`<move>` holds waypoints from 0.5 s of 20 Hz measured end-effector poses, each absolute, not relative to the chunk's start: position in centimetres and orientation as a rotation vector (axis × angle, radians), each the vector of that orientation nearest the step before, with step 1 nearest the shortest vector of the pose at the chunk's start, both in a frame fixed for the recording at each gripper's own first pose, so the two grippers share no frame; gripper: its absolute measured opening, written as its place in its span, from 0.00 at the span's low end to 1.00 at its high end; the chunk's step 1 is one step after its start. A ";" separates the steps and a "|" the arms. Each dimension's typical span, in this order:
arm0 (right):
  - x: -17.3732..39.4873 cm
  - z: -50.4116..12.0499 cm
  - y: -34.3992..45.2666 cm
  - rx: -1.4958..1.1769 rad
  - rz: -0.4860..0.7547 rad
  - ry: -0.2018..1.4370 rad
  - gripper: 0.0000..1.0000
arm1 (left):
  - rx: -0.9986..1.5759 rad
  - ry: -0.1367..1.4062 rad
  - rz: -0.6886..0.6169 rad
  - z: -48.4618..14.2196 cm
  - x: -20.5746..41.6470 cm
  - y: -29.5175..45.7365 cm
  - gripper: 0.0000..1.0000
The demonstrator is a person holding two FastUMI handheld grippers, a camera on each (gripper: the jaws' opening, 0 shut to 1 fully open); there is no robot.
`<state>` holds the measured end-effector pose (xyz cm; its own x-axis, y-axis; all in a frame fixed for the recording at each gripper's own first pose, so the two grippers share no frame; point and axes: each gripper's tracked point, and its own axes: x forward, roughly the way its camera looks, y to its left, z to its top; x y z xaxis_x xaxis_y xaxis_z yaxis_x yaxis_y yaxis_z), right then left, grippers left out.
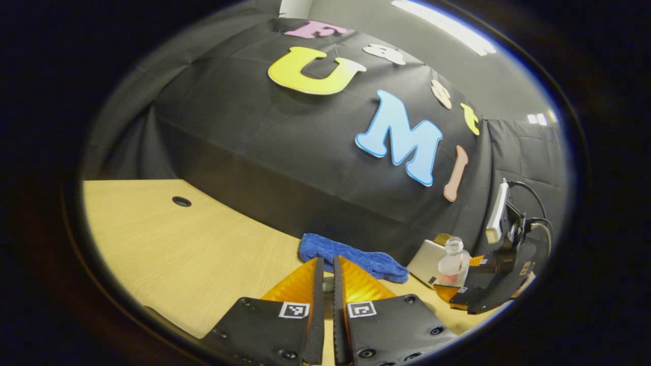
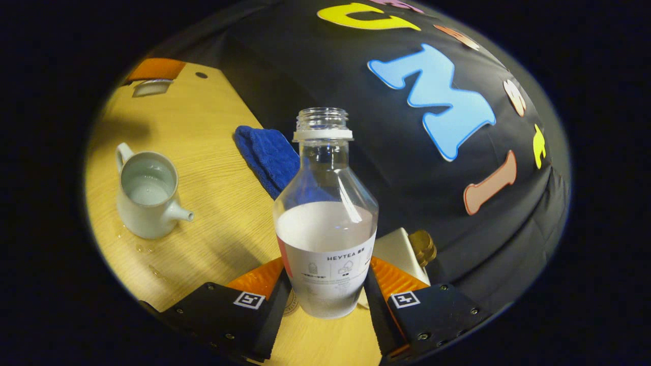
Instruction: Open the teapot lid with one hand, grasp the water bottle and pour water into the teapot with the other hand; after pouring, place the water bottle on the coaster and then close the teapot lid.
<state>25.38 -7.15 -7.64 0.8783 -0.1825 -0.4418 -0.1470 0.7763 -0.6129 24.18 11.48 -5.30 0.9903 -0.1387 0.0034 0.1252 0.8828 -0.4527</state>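
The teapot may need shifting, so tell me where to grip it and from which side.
Grip the teapot by its handle, coming from the side opposite the spout. The handle loop juts clear and looks thin enough to pinch, while the rest looks wide, round and smooth. It stands upright, lid off, holding water, so keep it level.

your water bottle (image 2: 325, 213) covers most of the coaster (image 2: 291, 302) under it. between your left gripper (image 1: 328, 269) fingers something small is pinched, too hidden to name. the white box (image 2: 399, 251) sits partly behind the right finger (image 2: 391, 279).
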 end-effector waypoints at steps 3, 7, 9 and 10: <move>25.9 -8.4 -7.4 -0.528 -0.023 0.509 0.75 | -0.465 0.037 -0.141 -5.5 24.3 11.2 0.17; 26.1 -8.6 -6.6 -0.264 -0.009 0.480 0.75 | -0.468 0.031 -0.143 -5.3 24.2 11.3 0.17; 26.1 -8.9 -6.4 -0.147 -0.008 0.468 0.75 | -0.468 0.026 -0.141 -5.1 24.3 11.5 0.17; 26.3 -9.4 -6.4 -0.102 -0.011 0.465 0.75 | -0.467 0.024 -0.139 -5.2 24.2 11.5 0.17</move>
